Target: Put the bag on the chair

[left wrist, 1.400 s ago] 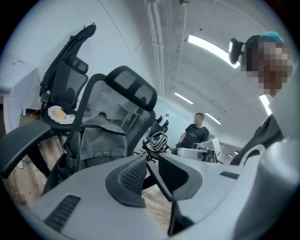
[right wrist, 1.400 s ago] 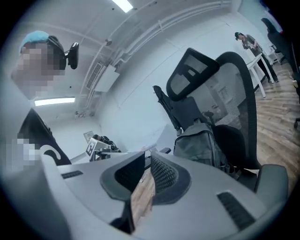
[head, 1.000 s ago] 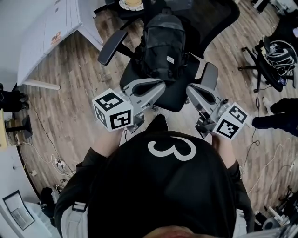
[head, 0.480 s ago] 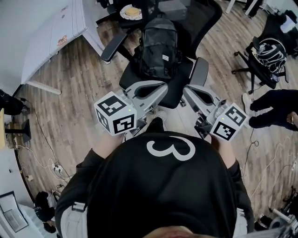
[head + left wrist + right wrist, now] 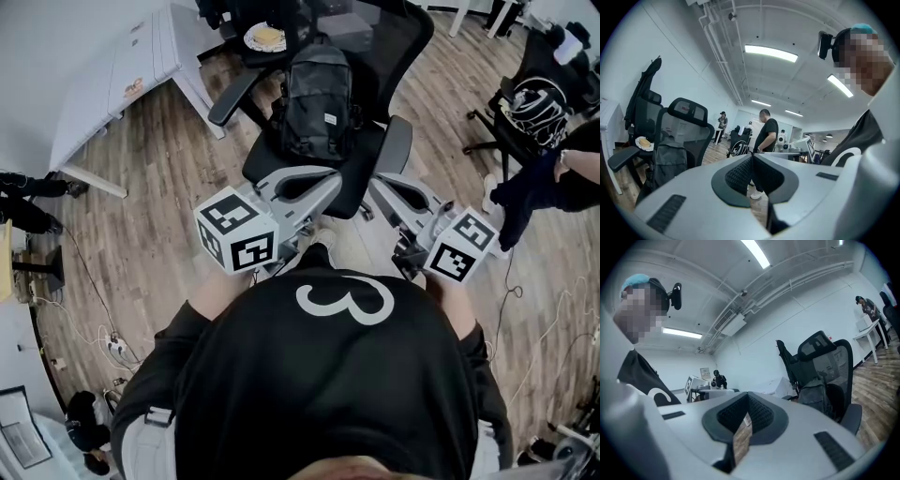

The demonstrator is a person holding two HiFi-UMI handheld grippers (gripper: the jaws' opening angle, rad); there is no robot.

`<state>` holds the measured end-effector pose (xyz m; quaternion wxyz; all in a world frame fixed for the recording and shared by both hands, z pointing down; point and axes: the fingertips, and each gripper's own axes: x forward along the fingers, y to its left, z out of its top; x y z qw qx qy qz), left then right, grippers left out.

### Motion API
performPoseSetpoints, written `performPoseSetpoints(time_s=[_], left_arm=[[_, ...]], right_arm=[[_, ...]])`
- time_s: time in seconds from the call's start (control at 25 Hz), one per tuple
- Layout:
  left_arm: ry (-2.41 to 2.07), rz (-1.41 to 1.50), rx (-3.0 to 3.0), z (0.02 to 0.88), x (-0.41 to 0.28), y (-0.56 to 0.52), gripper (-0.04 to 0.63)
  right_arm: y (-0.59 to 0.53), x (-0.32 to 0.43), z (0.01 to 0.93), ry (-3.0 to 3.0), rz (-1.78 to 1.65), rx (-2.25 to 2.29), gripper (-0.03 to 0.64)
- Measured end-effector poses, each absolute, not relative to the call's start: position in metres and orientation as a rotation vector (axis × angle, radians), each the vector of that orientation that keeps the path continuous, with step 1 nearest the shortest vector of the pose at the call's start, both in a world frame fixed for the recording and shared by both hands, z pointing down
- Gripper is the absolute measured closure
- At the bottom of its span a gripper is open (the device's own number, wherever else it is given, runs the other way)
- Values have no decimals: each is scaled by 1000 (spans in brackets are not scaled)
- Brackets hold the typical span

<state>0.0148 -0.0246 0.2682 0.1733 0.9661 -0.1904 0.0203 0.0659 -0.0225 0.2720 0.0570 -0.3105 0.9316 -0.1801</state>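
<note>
chair (image 5: 386, 56) fills the middle of the head view, and the bag (image 5: 319, 98) is already on its seat. it stands upright between the two armrests with its back against the mesh backrest. so the placing looks done, and as i read it the step in hand is a clean getaway.

left gripper (image 5: 330, 180) hangs just short of the seat's front edge, jaws pressed together with nothing in them. right gripper (image 5: 378, 184) mirrors it on the other side, pads closed and empty too. neither one touches the bag.

to do this well, keep both tools low and clear of the armrests and any loose strap. no nudging the seat either, because a chair like this probably swivels or rolls. the bag stands tall, so it could slump forward. it's worth a look to see that it rests square against the backrest before turning away.

now the count, big to small:
- one wooden floor (image 5: 159, 178)
- one white desk (image 5: 112, 84) at the left
- two chairs i can be sure of, this one and a second chair (image 5: 534, 108) off to the right
- one bag
- two grippers
- two marker cubes (image 5: 239, 230), one on each gripper
- one plate (image 5: 265, 37) with food, behind the chair
</note>
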Motion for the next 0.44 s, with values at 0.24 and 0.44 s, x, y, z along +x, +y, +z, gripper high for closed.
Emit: performPoseSetpoints(time_s=[0.24, 0.44], left_arm=[[-555, 66, 2766, 266, 22, 8, 571], [-569, 79, 2777, 267, 31, 33, 571]], right_arm=[[11, 74, 274, 2827, -512, -941, 592], [36, 84, 275, 2823, -493, -933, 592]])
